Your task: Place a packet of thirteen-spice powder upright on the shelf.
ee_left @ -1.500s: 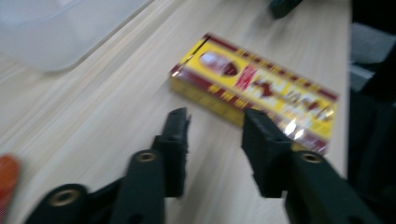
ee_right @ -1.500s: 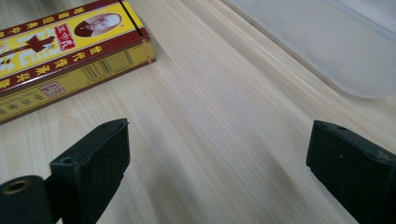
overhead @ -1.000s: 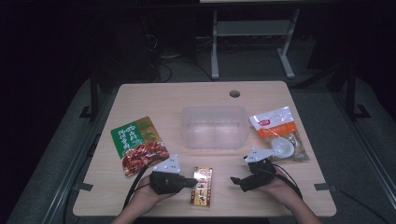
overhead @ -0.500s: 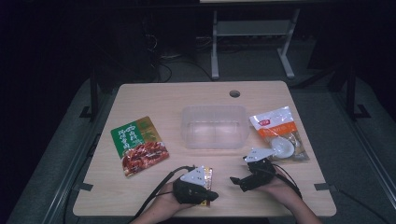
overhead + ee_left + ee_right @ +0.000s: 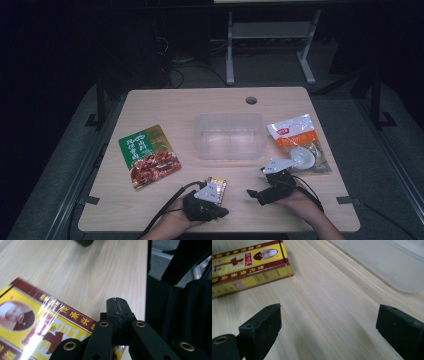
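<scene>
High view: yellow-red box (image 5: 218, 186) lies just in front of clear tub (image 5: 229, 135).
Left gripper (image 5: 117, 305): jaws pressed together, empty, tips over box's near end, likely lining up a grab.
Right gripper (image 5: 328, 322): spread wide, empty, idle beside box.

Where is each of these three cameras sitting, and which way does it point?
High view: above the table's near edge, looking forward and down; both hands, left gripper, right gripper.
Left gripper view: rides that gripper, jaws shut, low over the yellow-and-red flat carton.
Right gripper view: rides the right gripper, jaws wide, facing the clear plastic tub.
Shared: carton, pale wooden table.
</scene>
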A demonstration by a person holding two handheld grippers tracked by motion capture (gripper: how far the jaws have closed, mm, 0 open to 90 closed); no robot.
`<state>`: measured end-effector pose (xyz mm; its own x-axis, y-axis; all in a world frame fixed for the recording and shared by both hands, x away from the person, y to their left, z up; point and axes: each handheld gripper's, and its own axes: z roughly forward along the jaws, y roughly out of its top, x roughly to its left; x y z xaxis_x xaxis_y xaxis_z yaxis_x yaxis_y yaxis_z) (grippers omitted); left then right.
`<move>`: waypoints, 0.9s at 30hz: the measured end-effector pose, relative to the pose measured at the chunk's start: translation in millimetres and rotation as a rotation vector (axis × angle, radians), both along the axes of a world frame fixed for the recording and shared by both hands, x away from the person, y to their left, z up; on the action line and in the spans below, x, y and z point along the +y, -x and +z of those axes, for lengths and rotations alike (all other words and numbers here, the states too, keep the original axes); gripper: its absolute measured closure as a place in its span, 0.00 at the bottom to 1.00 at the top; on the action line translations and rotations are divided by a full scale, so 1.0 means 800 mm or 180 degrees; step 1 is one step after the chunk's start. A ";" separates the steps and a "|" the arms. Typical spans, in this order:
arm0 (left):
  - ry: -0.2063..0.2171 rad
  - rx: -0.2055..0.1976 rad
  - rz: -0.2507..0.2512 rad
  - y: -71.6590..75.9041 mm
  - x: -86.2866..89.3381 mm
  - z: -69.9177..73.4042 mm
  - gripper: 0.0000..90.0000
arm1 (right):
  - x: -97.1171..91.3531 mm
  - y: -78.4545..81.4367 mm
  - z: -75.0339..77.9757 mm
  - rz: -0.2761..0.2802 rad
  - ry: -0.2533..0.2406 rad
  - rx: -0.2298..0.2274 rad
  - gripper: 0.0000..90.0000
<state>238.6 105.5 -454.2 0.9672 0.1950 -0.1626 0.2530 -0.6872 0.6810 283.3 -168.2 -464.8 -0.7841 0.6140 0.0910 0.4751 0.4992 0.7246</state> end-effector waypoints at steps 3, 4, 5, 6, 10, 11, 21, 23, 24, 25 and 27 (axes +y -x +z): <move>-0.0042 -0.0012 0.0050 -0.001 0.008 0.001 1.00 | 0.000 0.000 0.000 -0.0002 0.0000 0.0008 0.06; -0.0079 -0.0042 0.0094 -0.001 0.013 0.002 1.00 | 0.000 0.000 0.000 -0.0002 0.0003 0.0006 0.06; -0.0079 -0.0042 0.0094 -0.001 0.013 0.002 1.00 | 0.000 0.000 0.000 -0.0002 0.0003 0.0006 0.06; -0.0102 -0.0053 0.0133 -0.002 0.017 0.002 1.00 | 0.000 0.000 0.000 0.0004 0.0004 0.0008 0.06; -0.0162 -0.0096 0.0228 -0.006 0.032 0.006 1.00 | -0.001 -0.001 0.000 -0.0009 0.0002 -0.0003 0.07; -0.0169 -0.0108 0.0258 -0.008 0.035 0.007 1.00 | -0.001 0.000 0.000 -0.0011 0.0005 -0.0003 0.07; -0.0356 -0.0259 0.0466 -0.026 0.064 0.012 1.00 | -0.001 -0.001 -0.001 -0.0017 0.0010 0.0005 0.07; -0.0368 -0.0273 0.0488 -0.027 0.067 0.013 1.00 | -0.001 -0.001 -0.001 -0.0013 0.0011 0.0003 0.07; -0.0375 -0.0279 0.0504 -0.029 0.070 0.013 1.00 | -0.001 -0.001 -0.001 -0.0002 0.0013 0.0002 0.07; -0.0379 -0.0281 0.0569 -0.030 0.074 0.014 1.00 | 0.000 -0.001 -0.001 -0.0002 0.0013 0.0006 0.07; -0.0406 -0.0295 0.0587 -0.034 0.079 0.016 1.00 | 0.000 -0.001 -0.001 0.0001 0.0012 0.0008 0.07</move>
